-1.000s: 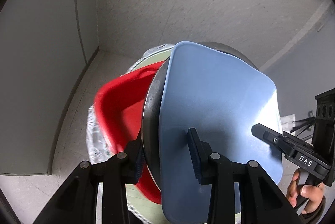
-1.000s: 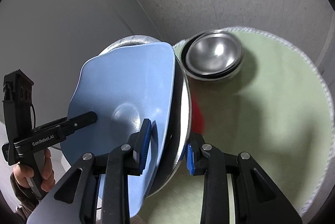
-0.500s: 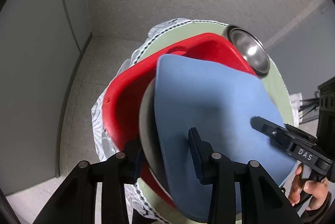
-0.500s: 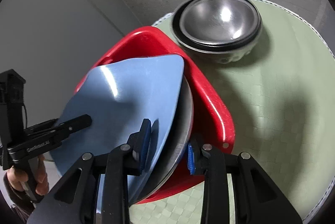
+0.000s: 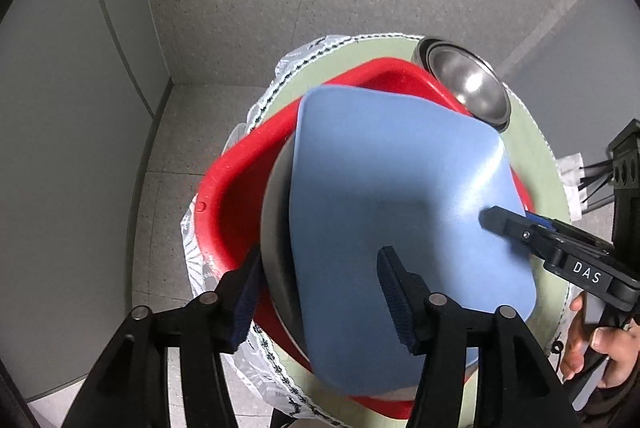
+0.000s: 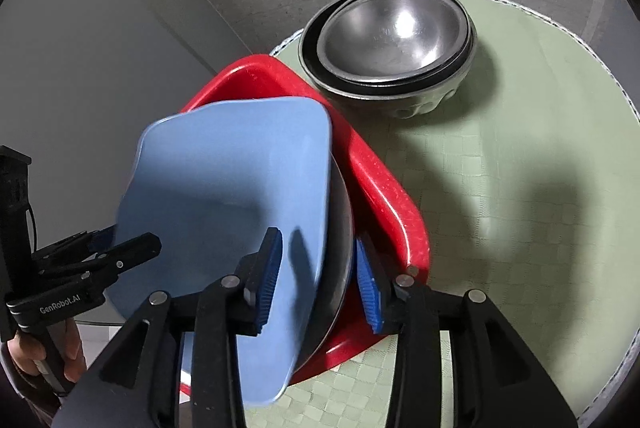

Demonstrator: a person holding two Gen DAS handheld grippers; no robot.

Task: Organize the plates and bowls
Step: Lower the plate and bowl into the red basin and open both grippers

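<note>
Lowered since the earlier frames: the stack of blue plate (image 5: pixel 384 228) and steel plate (image 5: pixel 274 228) now sits low over the red basin (image 5: pixel 232 195), where a second ago it was raised clear against the floor.

Left wrist view: left gripper (image 5: pixel 324 292) is clamped across both plates at their near edge, one pad outside the steel plate, the other on the blue face. Plates stand tilted on edge, not flat. Right gripper (image 5: pixel 516 228) bites the blue plate's right edge. Nested steel bowls (image 5: pixel 468 87) sit at the far edge of the green-covered round table (image 5: pixel 536 163), just beside the basin's far corner.

Right wrist view: right gripper (image 6: pixel 316 276) is closed on the same pair, blue plate (image 6: pixel 224 187) over steel plate (image 6: pixel 340 228), above the red basin (image 6: pixel 384 187). Left gripper (image 6: pixel 116 256) pinches the opposite edge. Steel bowls (image 6: pixel 392 43) stand apart, near the table's (image 6: pixel 540 147) far edge.

Risk, as judged: two smooth plates in one pinch could shear apart; uneven release would drop an edge onto the basin rim and tip it. Both hands are angled downward, wrists converging.
</note>
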